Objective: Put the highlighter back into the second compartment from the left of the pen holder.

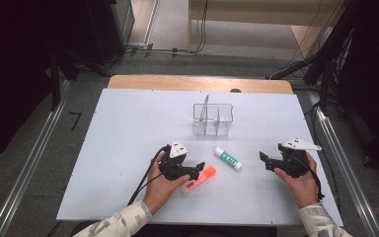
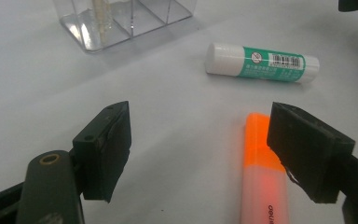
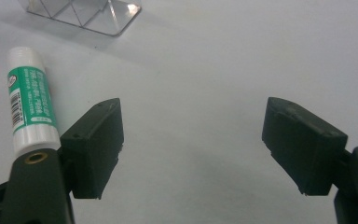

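Approaching the orange highlighter [image 2: 262, 172], lying near the left gripper [image 1: 199, 168], jaws spread, nothing grasped. Resting well right: right gripper [image 1: 264, 159], likewise released. Judged next: shifting right to straddle the barrel, clamping, carrying toward the far clear organizer [image 1: 212, 118], past the glue stick [image 1: 228, 158].

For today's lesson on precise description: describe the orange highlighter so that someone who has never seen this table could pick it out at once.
Start at the clear divided organiser near the middle of the white table, then come toward the person's left gripper. Lying beside its open jaws is the orange highlighter. Its glowing orange body sets it apart from the white and green glue stick lying just to its right.
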